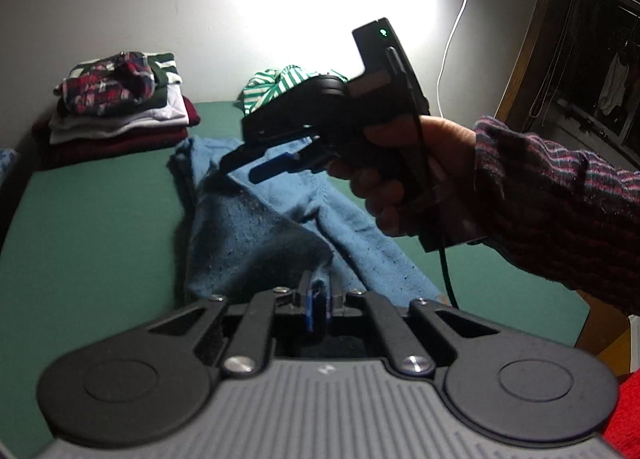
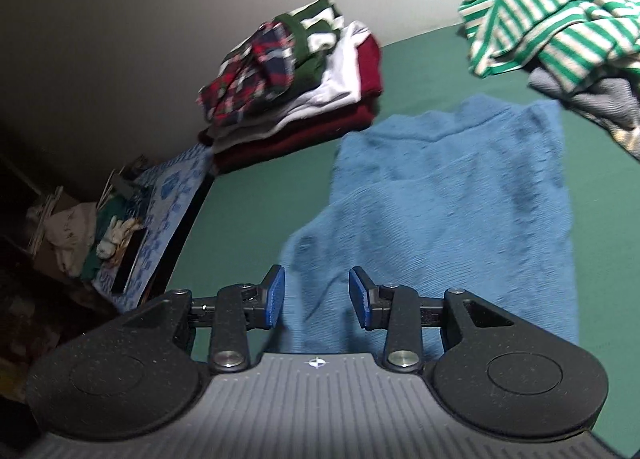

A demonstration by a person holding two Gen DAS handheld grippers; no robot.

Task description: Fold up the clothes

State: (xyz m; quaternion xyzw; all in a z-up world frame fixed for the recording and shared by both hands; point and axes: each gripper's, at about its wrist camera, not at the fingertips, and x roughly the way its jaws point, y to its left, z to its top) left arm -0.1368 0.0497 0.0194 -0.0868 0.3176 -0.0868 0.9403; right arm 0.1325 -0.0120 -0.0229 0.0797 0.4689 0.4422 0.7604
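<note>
Sweater: soft blue knitted sweater (image 2: pixel 448 211) lies on green bed sheet (image 2: pixel 260 195), long way running from frame bottom to upper right | right gripper (image 2: pixel 316 295) spread wide, empty, just above its near edge | left gripper (image 1: pixel 316 301) pinched tight on blue cloth, lower middle.

One blue sweater (image 2: pixel 448 211), one folded stack (image 2: pixel 296 91), two hand-held grippers (image 2: pixel 316 295).

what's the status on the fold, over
Left gripper shut on blue sweater edge. Right gripper open, empty, above sweater. Sweater part folded on green surface. Folded stack and striped pile clear of it.
</note>
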